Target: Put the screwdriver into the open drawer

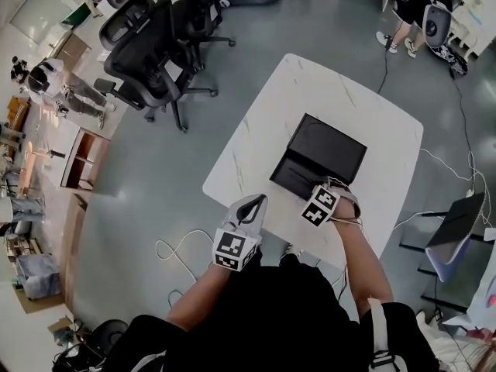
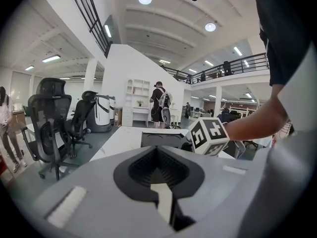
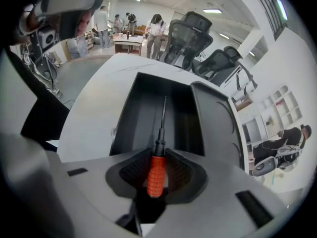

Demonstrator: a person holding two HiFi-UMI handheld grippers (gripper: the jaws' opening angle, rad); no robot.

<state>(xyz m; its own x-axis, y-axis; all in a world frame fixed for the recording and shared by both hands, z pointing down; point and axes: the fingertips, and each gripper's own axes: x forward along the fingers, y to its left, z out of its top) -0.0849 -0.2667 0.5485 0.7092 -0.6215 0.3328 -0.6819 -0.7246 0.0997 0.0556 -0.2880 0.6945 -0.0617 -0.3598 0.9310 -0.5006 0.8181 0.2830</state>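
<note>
The screwdriver (image 3: 155,174) has an orange handle and a thin black shaft. My right gripper (image 3: 157,156) is shut on the handle, and the shaft points down into the open black drawer (image 3: 148,114). In the head view the right gripper (image 1: 322,201) hangs tilted steeply down over the front of the open drawer (image 1: 294,178), which is pulled out of the black drawer box (image 1: 325,146) on the white table (image 1: 256,142). My left gripper (image 1: 253,206) is held off the table's near edge, jaws together and holding nothing. In its own view the left gripper (image 2: 157,153) faces the box (image 2: 161,139).
Black office chairs (image 1: 151,56) stand on the grey floor to the left of the table. Cables (image 1: 182,258) lie on the floor by the person's legs. A person (image 1: 407,10) stands at the far right, and others are at desks in the distance.
</note>
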